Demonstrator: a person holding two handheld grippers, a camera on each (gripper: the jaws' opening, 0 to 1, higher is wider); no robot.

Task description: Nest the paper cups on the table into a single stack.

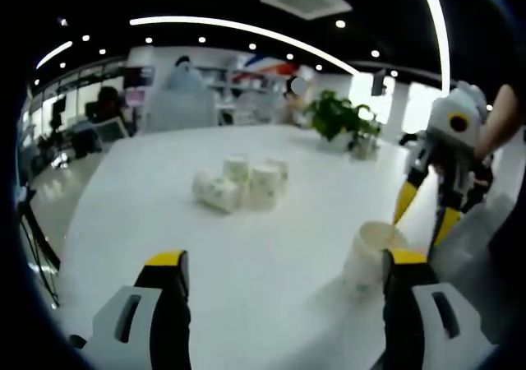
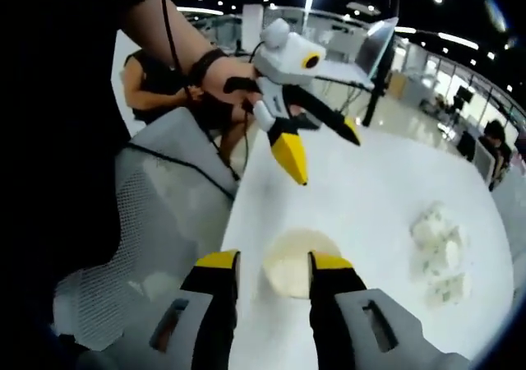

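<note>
Left gripper view: the left gripper (image 1: 283, 275) rises from the bottom of the frame, its yellow-tipped jaws spread wide over the white table (image 1: 164, 189), holding nothing.
Cup cluster: several paper cups (image 1: 242, 182) sit bunched at frame centre, one lying on its side, the others upright.
Lone cup: a single paper cup (image 1: 367, 255) stands at lower right, just beside the right-hand jaw.
Right gripper: the right gripper (image 1: 423, 214) hangs at the right edge, jaws parted above the lone cup.
Right gripper view: the jaws at bottom centre flank the lone cup's rim; whether they touch it, I cannot tell. The cluster lies blurred at right.
Background: a potted plant (image 1: 333, 115) at upper centre right of the left gripper view; a mesh chair (image 2: 156, 214) at left of the right gripper view.
</note>
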